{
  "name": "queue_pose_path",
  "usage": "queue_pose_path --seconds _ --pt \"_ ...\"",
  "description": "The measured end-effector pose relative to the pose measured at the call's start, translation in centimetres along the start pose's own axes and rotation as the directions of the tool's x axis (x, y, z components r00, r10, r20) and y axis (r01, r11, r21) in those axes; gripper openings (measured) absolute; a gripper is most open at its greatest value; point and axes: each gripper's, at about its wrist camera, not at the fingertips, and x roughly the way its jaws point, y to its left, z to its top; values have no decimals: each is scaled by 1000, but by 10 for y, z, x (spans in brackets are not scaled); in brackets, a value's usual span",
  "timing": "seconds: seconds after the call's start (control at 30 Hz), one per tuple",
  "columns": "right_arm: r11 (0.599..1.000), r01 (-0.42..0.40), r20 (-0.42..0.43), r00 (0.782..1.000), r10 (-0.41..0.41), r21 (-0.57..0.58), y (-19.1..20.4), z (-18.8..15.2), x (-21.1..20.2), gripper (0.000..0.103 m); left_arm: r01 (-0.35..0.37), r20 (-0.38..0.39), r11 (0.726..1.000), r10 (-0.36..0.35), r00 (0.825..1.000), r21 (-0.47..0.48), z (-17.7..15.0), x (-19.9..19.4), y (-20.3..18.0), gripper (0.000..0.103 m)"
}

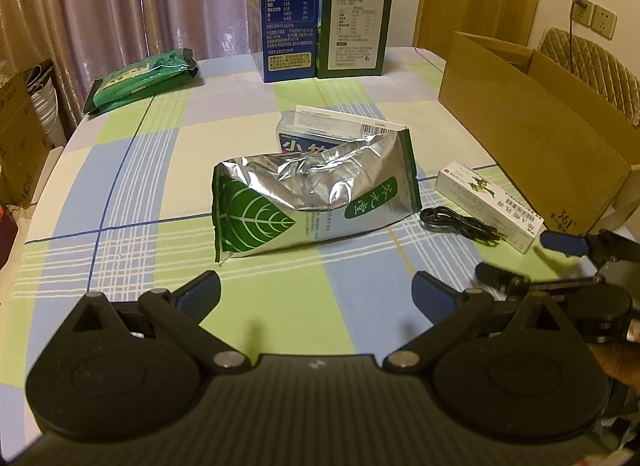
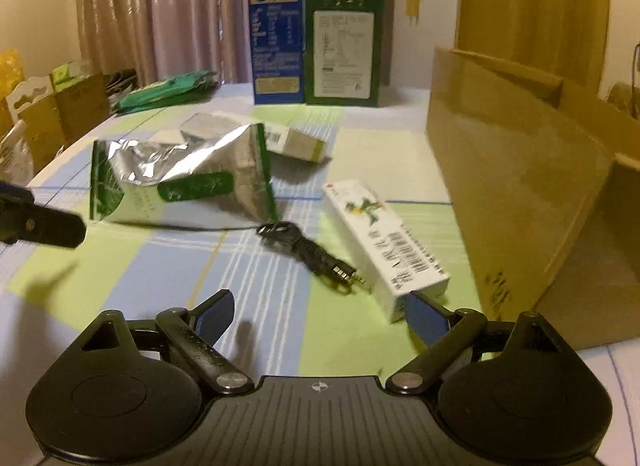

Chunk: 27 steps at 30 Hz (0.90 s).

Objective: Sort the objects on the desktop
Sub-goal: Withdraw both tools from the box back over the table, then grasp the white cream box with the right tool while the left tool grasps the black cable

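A crumpled silver foil bag (image 1: 316, 197) (image 2: 184, 181) with a green leaf print lies mid-table. A white and blue flat box (image 1: 320, 129) (image 2: 296, 141) rests behind it. To its right lie a coiled black cable (image 1: 460, 223) (image 2: 308, 250) and a small white carton (image 1: 488, 201) (image 2: 384, 242). My left gripper (image 1: 316, 290) is open over bare cloth in front of the bag. My right gripper (image 2: 322, 314) (image 1: 516, 256) is open, nothing between its fingers. The white carton's near end sits right beside its right finger (image 2: 426, 318).
An open cardboard box (image 1: 532, 137) (image 2: 520, 185) stands on the right side of the checked tablecloth (image 1: 160, 185). A tall blue carton (image 1: 286, 13) and a green carton (image 1: 352, 21) stand at the back. A green packet (image 1: 144, 77) lies back left. Boxes stand off the table's left edge.
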Motion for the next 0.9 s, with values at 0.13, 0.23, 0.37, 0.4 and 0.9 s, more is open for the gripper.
queue_pose_path --seconds 0.13,0.23,0.37,0.4,0.9 --pt "997 54 -14 998 -53 51 -9 4 6 90 3 1 1000 -3 1000 1 0 1 -1 100" --pt "995 64 -23 998 -63 81 -13 6 11 90 1 -2 1000 -1 1000 3 0 1 -1 100" --pt "999 -7 -18 1000 8 41 -3 8 15 90 -4 -2 1000 4 1000 -3 0 2 1 100" --pt "999 -28 -26 999 29 32 0 7 15 90 -5 -1 1000 5 1000 -7 0 1 2 100" --pt "998 52 -2 999 -52 24 -3 16 25 90 1 -6 1000 -1 1000 -7 1 3 0 100"
